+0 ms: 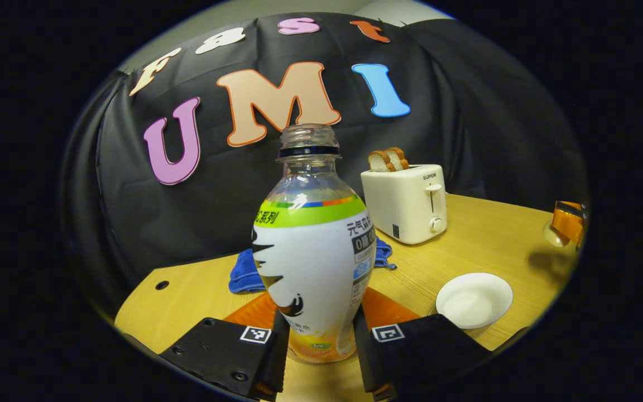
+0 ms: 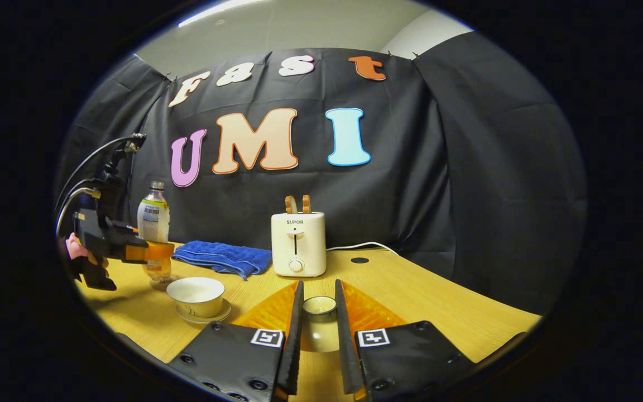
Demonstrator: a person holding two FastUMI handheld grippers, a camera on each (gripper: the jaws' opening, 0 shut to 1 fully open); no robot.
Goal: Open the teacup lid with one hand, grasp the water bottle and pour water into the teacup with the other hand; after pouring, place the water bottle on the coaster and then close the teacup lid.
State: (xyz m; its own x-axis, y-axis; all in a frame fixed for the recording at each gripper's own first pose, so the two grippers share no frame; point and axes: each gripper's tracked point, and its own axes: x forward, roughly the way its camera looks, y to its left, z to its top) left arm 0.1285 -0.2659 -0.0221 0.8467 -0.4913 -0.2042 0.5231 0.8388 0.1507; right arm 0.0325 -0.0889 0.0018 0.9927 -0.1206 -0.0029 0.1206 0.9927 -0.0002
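Bottle (image 1: 313, 245) upright between left tongs (image 1: 320, 340)

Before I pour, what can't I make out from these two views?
- Water level in the bottle: the label covers it in the left gripper view; too small in the right gripper view.
- Base of the bottle: hidden behind the left gripper's fingers.
- Contents of the teacup: rim seen side-on, right gripper view.

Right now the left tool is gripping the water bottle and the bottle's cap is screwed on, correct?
Not quite. The left tool does grip the water bottle, but its cap is off: the left gripper view shows a bare, open neck.
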